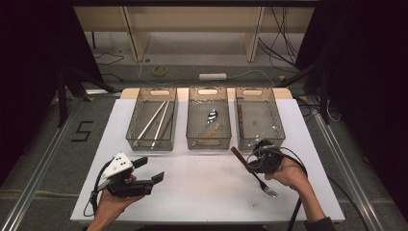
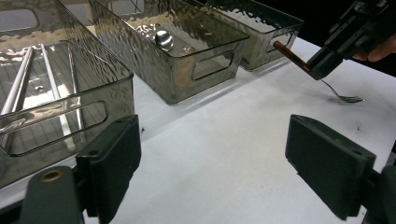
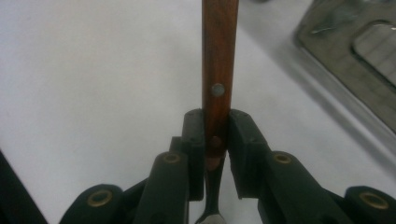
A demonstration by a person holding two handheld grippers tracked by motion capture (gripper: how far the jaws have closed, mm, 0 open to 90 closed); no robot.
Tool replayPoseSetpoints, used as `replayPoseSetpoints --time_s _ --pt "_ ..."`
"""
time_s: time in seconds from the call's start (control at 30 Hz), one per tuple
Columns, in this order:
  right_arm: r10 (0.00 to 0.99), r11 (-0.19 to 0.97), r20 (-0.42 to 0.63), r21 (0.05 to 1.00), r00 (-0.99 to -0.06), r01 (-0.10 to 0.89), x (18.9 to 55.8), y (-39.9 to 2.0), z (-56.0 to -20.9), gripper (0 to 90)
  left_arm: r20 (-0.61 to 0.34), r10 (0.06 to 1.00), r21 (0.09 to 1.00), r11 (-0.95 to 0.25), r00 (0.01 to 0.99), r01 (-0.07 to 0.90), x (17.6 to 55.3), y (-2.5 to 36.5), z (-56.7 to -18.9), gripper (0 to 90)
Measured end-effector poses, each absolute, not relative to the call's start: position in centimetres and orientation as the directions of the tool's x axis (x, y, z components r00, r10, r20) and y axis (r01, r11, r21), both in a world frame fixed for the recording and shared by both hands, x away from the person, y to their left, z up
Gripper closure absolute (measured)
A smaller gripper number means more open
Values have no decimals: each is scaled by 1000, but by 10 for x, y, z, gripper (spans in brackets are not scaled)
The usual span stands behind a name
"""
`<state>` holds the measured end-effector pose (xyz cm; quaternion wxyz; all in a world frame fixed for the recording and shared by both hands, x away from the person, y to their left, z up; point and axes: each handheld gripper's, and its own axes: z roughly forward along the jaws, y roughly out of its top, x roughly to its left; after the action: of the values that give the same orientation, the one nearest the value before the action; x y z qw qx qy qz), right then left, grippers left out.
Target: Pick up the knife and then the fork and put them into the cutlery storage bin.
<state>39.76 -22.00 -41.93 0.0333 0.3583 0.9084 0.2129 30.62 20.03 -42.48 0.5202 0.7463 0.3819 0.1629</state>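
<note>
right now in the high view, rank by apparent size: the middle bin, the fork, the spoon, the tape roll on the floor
1. middle bin
2. fork, held in the right tool
3. spoon
4. tape roll, though it lies farther from the camera, so its true size is unsure

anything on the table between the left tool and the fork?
Nothing: bare white table lies between the open left tool and the fork held by the right tool, seen in the high view.

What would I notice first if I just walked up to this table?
Probably the fork with the wooden handle, pinched in the right hand-held gripper near the front right of the white table. Behind it stand three clear bins in a row, the middle one holding a shiny spoon.
</note>
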Motion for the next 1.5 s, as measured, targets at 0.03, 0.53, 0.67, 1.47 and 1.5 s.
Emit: replayPoseSetpoints --time_s 0.03,0.53,0.67,1.47,1.5 --pt "668 649 95 410 -738 640 398 -222 -419 781 -155 740 901 -166 655 401 306 200 -425 178" --pt "724 495 172 544 -668 677 412 -253 -395 782 -159 742 901 -161 651 404 307 201 -425 178" --pt "745 433 200 582 -637 688 421 -265 -384 782 -163 742 900 -158 650 406 307 201 -425 178" --pt "862 291 143 647 -487 705 500 -269 -318 781 -166 739 901 -156 653 405 307 202 -424 178" --pt "866 291 136 646 -482 706 503 -268 -317 781 -166 739 901 -154 653 405 307 202 -424 178"
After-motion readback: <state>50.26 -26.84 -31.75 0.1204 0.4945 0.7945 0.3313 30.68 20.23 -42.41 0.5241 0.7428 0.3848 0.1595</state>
